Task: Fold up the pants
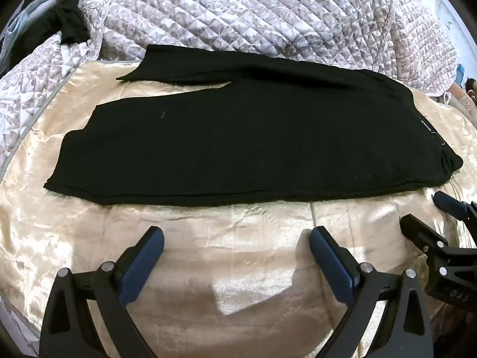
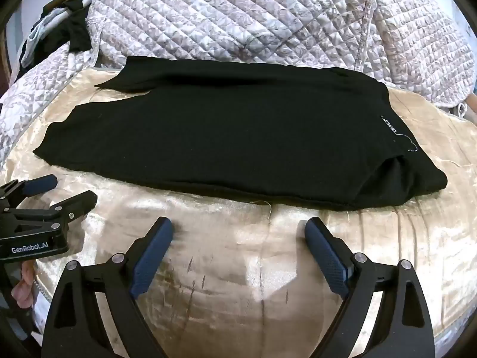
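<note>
- Pants [image 1: 253,143], black, lie flat across the middle of the bed; this garment is the task's own thing. Waist end is at the right, two leg ends at the left, with the far leg's hem reaching a little further left than the near one.
- Quilted blanket [image 1: 253,9], patterned in grey and white, is bunched up along the far side of the pants [image 2: 223,131], rising behind them and spilling round the left corner.
- Cream satin sheet [image 1: 238,256] covers the mattress under the pants, creased and shiny, with bare cloth showing between the pants' near edge and both tools.
- Dark clothes [image 1: 62,21] sit heaped at the far left corner, partly on the blanket, apart from the pants.
- Left gripper [image 1: 237,249] hangs over the bare sheet just short of the pants' near edge, tilted downward, jaws spread wide with nothing between them; in the right wrist view it shows at the left edge [image 2: 71,192], also clear of the cloth.
- Right gripper [image 2: 238,238] hovers over the sheet [image 2: 238,283] near the pants' waist end, jaws wide apart and empty; it touches no fabric.
- White label [image 2: 395,126] with lettering is sewn at the waist, with a loose pale thread just below it.
- Person's fingers [image 2: 23,286] show under the left tool's body.
</note>
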`<state>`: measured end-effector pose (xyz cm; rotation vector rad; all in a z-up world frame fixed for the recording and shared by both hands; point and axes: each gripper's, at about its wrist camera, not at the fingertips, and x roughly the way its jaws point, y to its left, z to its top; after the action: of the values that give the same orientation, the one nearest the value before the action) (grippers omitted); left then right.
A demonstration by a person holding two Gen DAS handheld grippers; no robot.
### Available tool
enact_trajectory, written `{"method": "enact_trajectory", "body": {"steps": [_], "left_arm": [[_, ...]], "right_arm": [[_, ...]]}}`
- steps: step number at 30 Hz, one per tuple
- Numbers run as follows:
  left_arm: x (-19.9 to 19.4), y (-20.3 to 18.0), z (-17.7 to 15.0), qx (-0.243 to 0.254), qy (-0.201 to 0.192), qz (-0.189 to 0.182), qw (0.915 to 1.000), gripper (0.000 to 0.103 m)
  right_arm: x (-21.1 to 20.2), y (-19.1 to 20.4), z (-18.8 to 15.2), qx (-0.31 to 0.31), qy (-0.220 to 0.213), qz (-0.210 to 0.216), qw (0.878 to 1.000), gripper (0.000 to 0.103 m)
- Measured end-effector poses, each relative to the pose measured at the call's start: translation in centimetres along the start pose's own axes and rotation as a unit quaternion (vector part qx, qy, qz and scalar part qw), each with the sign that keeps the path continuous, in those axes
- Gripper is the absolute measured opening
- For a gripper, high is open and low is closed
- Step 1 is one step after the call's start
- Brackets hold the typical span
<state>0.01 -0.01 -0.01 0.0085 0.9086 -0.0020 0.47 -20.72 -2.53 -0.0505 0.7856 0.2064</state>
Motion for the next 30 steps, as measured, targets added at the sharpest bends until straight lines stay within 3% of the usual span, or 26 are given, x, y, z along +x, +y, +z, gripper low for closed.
{"method": "enact_trajectory", "body": {"steps": [30], "left_arm": [[0.38,-0.27,-0.48,0.0,0.002,-0.001,1.0,0.1]], "right_arm": [[0.17,0.11,-0.03,-0.006,0.002,-0.004,1.0,0.092]]}}
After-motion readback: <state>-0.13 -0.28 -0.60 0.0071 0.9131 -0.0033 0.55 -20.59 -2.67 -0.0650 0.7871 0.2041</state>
